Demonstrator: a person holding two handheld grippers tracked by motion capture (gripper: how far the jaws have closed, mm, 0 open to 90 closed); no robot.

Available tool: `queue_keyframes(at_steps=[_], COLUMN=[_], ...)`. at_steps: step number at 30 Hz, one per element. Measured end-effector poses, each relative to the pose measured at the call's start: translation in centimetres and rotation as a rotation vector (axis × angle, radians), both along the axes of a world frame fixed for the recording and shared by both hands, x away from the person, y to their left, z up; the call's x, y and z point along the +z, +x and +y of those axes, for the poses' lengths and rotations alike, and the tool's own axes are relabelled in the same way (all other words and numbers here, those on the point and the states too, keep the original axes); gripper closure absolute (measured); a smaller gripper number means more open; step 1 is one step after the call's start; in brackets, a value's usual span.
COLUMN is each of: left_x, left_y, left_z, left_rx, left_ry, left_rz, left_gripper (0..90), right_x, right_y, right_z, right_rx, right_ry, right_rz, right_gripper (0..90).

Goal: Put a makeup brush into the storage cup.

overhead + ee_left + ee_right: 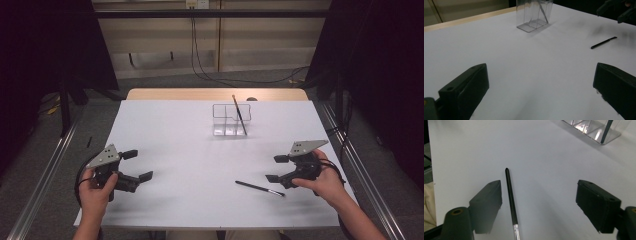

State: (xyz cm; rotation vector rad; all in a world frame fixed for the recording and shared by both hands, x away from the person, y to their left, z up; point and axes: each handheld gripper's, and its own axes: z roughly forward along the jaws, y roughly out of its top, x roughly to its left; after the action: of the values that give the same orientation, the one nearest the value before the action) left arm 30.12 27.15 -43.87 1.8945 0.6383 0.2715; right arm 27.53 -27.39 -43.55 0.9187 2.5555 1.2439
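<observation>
A thin black brush [260, 188] with a silver collar lies flat on the white table [200, 165], near the front right. My right gripper [273, 168] hovers just right of it, open. In the right gripper view the brush [511, 195] lies between the jaws of that gripper [537, 187], close to the left jaw, with neither pad touching it. My left gripper [141, 164] is held at the front left, open and holding nothing. A clear compartment box [231, 120] stands at the back centre with another brush [239, 115] leaning in it.
Seen from the left gripper [540, 72], the clear box [534, 17] is far ahead, the lying brush [604, 42] off to the right, and the right gripper [616, 10] at the top right. A wooden edge [215, 94] borders the table's back.
</observation>
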Motion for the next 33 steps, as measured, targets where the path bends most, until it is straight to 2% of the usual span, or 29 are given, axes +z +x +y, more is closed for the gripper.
queue_keyframes(at_steps=[6,14,21,27,32,33], left_x=[0.0,0.0,-0.1,-0.2,-0.2,-0.2], left_y=[0.0,0.0,0.0,0.1,0.0,0.0], left_z=[0.0,-0.1,-0.1,-0.1,-0.1,-0.1], left_rx=[-0.003,-0.003,-0.005,-0.005,-0.007,-0.007], left_ry=[0.009,0.003,0.007,0.017,0.014,0.025], left_rz=[-0.002,0.006,0.010,0.010,0.017,0.015], left_gripper=[0.2,0.3,0.3,0.3,0.3,0.3], right_x=[0.1,-0.1,-0.6,-0.8,-1.0,-1.0], right_y=[0.1,0.2,0.2,0.1,0.1,0.1], right_z=[0.6,1.5,1.9,2.2,2.3,2.4], right_rx=[0.015,0.033,0.047,0.069,0.076,0.077], right_ry=[-0.040,-0.133,-0.164,-0.207,-0.218,-0.220], right_rz=[0.031,0.085,0.125,0.138,0.142,0.146], right_gripper=[31.3,39.8,48.8,55.0,58.0,58.6])
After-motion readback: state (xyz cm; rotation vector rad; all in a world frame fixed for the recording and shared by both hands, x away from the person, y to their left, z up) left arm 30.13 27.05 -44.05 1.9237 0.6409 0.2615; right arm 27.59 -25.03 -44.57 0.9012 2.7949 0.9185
